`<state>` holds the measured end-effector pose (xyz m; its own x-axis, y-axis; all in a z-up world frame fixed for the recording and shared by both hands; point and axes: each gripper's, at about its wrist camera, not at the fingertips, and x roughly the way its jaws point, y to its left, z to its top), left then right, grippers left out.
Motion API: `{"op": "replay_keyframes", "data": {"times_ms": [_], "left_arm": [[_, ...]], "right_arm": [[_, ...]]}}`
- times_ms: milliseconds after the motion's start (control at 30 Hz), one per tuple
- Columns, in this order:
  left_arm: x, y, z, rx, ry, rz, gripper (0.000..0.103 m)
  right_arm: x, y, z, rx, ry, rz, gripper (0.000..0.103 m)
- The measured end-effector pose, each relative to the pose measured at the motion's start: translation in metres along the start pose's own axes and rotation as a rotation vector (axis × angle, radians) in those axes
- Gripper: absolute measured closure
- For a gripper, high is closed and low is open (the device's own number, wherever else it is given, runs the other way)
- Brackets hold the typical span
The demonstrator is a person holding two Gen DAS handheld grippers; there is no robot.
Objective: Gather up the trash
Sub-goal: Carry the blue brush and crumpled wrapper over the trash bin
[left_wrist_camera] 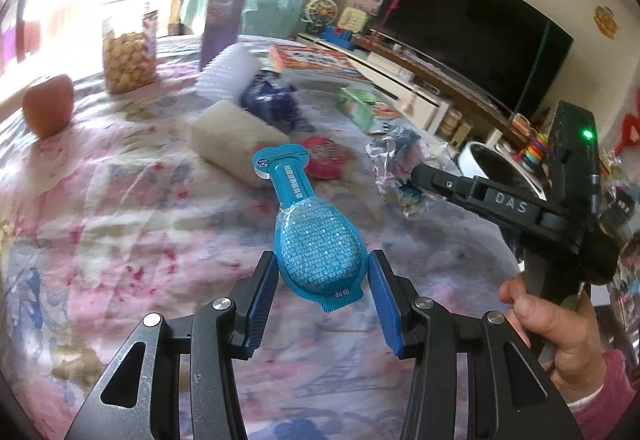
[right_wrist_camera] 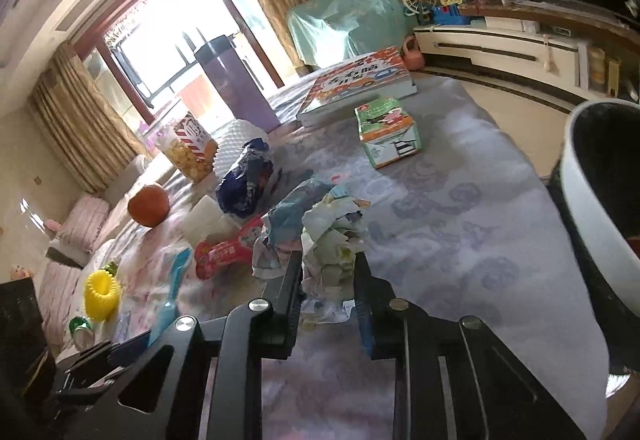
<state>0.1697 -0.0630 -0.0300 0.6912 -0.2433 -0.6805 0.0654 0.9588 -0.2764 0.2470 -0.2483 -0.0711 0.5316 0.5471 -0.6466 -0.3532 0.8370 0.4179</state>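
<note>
Daylight floods from window (right_wrist_camera: 160,40), blown-out glare; motion blur across tabletop clutter; fisheye bending, dark vignette at corners.

A floral-clothed surface (right_wrist_camera: 460,208) carries, beyond the tongs, an orange (right_wrist_camera: 148,205), a popcorn bag (right_wrist_camera: 188,148), a picture book (right_wrist_camera: 360,80), a small green box (right_wrist_camera: 388,132) and a red wrapper (right_wrist_camera: 228,248).

Left hand-held gripper (left_wrist_camera: 322,282) clamps blue spoon-shaped plastic packet (left_wrist_camera: 308,228) above floral-cloth desk (left_wrist_camera: 120,200); crumpled wrapper (left_wrist_camera: 400,168) beyond.
</note>
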Motion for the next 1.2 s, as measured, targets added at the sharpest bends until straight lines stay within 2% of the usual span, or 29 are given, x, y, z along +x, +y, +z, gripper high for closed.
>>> {"op": "replay_keyframes", "data": {"times_ms": [500, 1200], "left_arm": [[0.027, -0.049, 0.006, 0.107, 0.033, -0.066, 0.058], [0.062, -0.113, 0.019, 0.233, 0.053, -0.148, 0.058]], "right_arm": [[-0.076, -0.039, -0.015, 0.054, -0.073, -0.059, 0.079], [-0.138, -0.085, -0.018, 0.131, -0.172, -0.164, 0.079]]}}
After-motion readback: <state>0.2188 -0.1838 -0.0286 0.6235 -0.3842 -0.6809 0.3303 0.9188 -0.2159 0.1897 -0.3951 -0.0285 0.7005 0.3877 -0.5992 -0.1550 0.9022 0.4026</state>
